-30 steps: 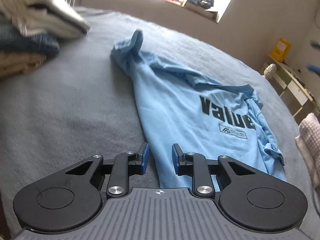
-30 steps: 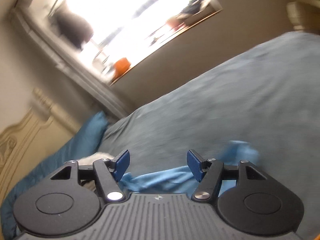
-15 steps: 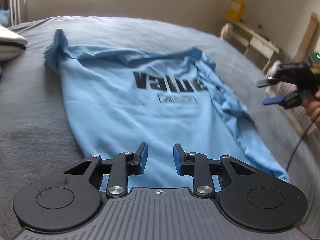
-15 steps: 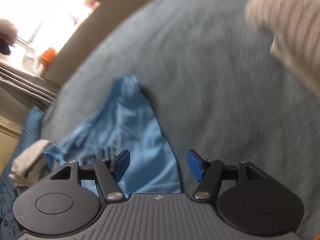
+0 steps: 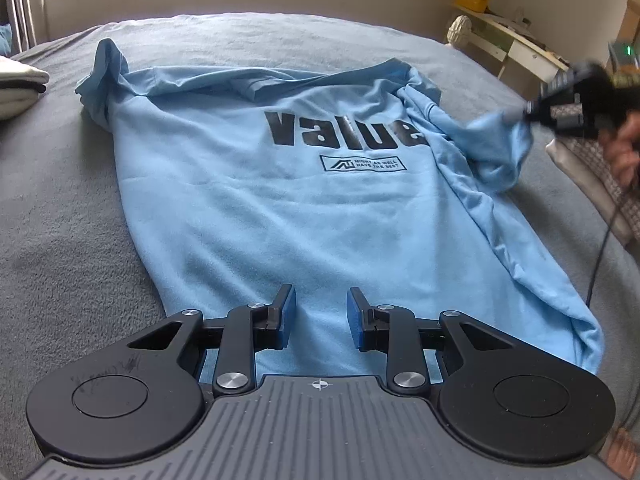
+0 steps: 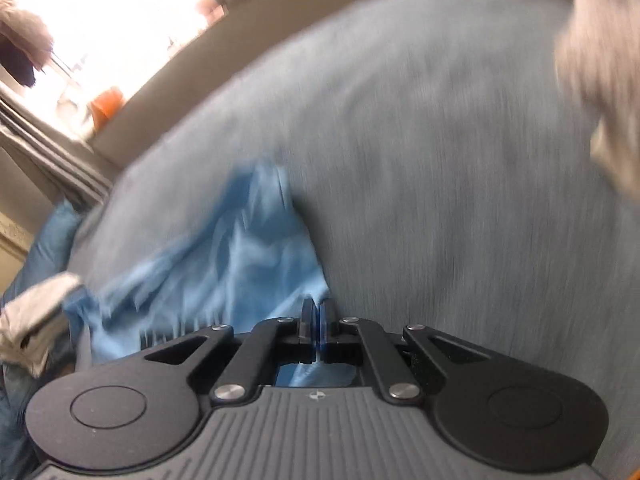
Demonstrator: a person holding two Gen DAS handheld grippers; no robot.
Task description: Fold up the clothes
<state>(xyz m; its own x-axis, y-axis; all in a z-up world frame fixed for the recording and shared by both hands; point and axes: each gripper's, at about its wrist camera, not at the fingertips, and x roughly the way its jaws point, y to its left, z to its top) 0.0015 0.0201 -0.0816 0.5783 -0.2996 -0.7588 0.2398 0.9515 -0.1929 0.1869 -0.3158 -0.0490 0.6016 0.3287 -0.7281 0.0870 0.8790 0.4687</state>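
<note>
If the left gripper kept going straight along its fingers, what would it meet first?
Most likely the light blue T-shirt: the left gripper points down over its lower body, jaws apart, nothing between. Depth is hard to judge, but only shirt fabric lies ahead.

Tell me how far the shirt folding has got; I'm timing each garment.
Barely started. The light blue T-shirt lies spread print-up on the grey bedspread, no fold made. In hand: the right claw has just closed on its right sleeve, lifting it. The left claw hovers open over the hem. All folds remain.
</note>
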